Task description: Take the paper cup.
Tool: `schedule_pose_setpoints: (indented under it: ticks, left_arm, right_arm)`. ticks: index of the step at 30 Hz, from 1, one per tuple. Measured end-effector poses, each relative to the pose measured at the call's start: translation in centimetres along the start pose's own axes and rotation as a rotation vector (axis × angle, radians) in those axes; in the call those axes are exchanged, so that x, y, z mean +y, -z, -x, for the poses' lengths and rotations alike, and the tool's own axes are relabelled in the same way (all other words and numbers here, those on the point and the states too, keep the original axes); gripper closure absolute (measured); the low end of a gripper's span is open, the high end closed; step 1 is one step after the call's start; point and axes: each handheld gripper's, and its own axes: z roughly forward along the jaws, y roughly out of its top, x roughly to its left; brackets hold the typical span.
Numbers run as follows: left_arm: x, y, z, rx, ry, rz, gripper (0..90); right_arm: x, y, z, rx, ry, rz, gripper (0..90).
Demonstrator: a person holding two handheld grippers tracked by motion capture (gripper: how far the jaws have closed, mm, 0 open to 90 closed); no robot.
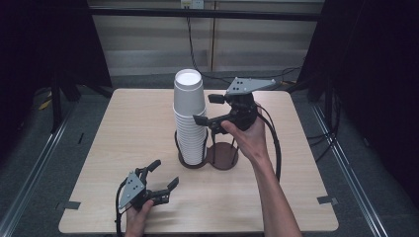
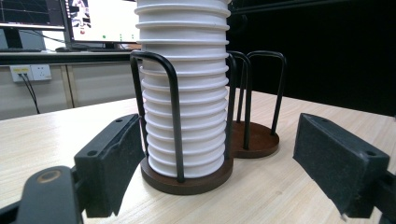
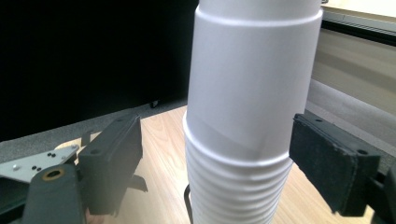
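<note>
A tall stack of white paper cups (image 1: 190, 123) (image 2: 184, 93) (image 3: 252, 93) stands upside down in a black wire holder with a round brown base (image 1: 192, 162) (image 2: 187, 179) at the table's middle. My right gripper (image 1: 206, 108) (image 3: 222, 158) is raised beside the upper stack, open, one pad on each side of the cups; the right pad sits very close to the cup wall, the left one apart. My left gripper (image 1: 165, 173) (image 2: 226, 163) rests low near the table's front edge, open and holding nothing, pointing at the holder's base.
A second, empty wire holder (image 1: 225, 155) (image 2: 257, 140) stands right beside the loaded one. The light wooden table (image 1: 123, 128) has bare room on its left and right. Monitors (image 2: 102, 21) and a wall socket (image 2: 30, 72) are far behind.
</note>
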Motion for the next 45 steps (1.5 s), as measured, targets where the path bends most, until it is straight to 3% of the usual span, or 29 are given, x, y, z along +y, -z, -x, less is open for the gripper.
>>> schedule_pose_setpoints:
  ticks: [11,19,24,39,45]
  left_arm:
    - [0.0,0.0,0.0,0.0,-0.001,-0.001,15.6]
    - [0.0,0.0,0.0,0.002,-0.004,-0.001,15.6]
    - [0.0,0.0,0.0,-0.003,0.002,-0.001,15.6]
    - [0.0,0.0,-0.1,0.006,-0.006,-0.001,15.6]
    - [0.0,0.0,-0.1,0.005,-0.01,-0.002,15.6]
  right_arm:
    - [2.2,-1.4,1.4,-0.004,-0.001,-0.05,13.6]
    - [3.9,-2.9,1.5,-0.015,0.031,-0.104,14.3]
    - [5.0,-3.3,1.6,-0.013,0.03,-0.104,14.2]
    - [6.1,-5.3,1.3,-0.039,0.061,-0.157,14.4]
    - [6.2,-5.6,1.2,-0.061,0.06,-0.167,19.5]
